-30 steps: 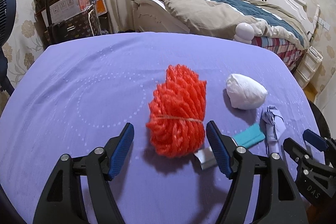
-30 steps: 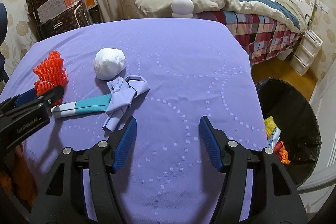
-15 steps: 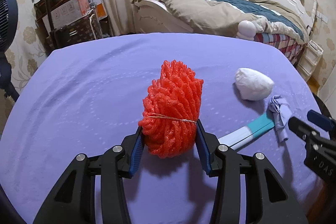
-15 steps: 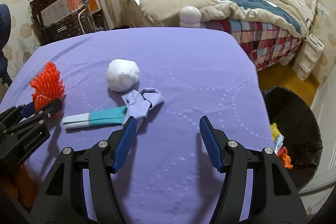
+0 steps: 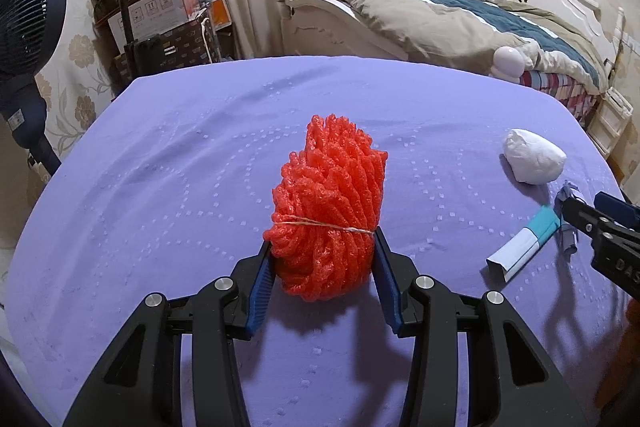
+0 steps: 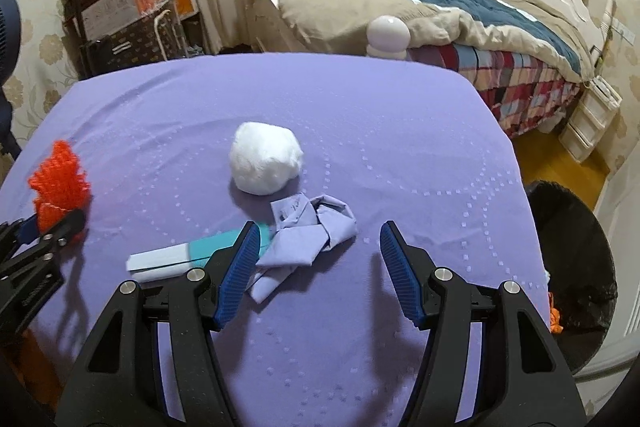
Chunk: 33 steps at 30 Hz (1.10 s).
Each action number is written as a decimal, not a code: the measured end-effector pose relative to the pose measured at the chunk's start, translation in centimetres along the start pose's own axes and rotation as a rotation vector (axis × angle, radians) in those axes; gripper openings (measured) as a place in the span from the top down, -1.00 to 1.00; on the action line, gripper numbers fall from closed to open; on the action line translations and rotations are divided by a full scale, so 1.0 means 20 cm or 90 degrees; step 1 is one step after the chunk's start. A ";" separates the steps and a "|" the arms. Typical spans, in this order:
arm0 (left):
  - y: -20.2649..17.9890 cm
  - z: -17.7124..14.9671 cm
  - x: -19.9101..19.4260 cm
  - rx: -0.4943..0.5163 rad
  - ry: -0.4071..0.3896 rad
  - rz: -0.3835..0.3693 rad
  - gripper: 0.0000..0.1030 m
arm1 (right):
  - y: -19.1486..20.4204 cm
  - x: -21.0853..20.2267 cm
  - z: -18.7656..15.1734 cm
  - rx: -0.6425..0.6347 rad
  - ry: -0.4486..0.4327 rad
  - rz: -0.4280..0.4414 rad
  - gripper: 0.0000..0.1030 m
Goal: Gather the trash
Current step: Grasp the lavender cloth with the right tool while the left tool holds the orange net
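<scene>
- Purple tablecloth fills both views, a bed behind it; the black bin sits low, right of the right tongs.
- Left tongs have just shut on the orange foam net — one piece is secured.
- Right tongs hang wide over the crumpled purple wrapper, the teal-white box touching their left finger, the white wad ahead — nothing blocks the bin.

Black tongs — blue ribbed pads, silver screws.
</scene>
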<state>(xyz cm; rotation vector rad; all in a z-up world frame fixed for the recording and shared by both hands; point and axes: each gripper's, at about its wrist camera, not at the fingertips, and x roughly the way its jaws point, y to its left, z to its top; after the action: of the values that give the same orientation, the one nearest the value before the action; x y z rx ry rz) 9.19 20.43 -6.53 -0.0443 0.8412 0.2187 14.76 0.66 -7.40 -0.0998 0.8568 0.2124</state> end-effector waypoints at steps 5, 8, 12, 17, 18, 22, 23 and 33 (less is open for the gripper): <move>0.00 0.00 0.00 0.002 -0.001 -0.003 0.12 | -0.03 0.00 -0.01 0.002 0.008 -0.011 -0.18; -0.01 0.00 -0.01 0.000 -0.001 -0.005 0.12 | -0.06 -0.01 -0.02 0.009 0.012 -0.012 -0.18; -0.01 0.00 -0.01 0.001 -0.001 -0.005 0.12 | -0.07 -0.02 -0.03 0.018 0.015 -0.008 -0.18; -0.01 -0.01 -0.01 -0.002 0.000 -0.006 0.12 | -0.04 0.00 -0.01 0.025 0.014 -0.006 -0.18; -0.01 -0.01 -0.01 -0.003 0.000 -0.007 0.12 | -0.03 0.00 -0.01 0.023 0.015 -0.010 -0.18; -0.01 -0.01 -0.01 -0.002 0.001 -0.012 0.12 | -0.05 0.02 -0.03 0.030 0.027 -0.021 -0.18; -0.01 -0.01 -0.01 -0.001 0.000 -0.013 0.12 | -0.06 0.02 -0.03 0.033 0.028 -0.021 -0.18; 0.00 -0.01 -0.01 -0.002 0.001 -0.017 0.12 | -0.10 -0.01 -0.06 0.030 0.031 -0.022 -0.18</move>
<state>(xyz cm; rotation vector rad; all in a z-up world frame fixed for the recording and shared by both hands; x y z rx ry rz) 8.93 20.33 -6.60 -0.0582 0.8414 0.1942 14.21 -1.52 -8.12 -0.0767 0.9074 0.1576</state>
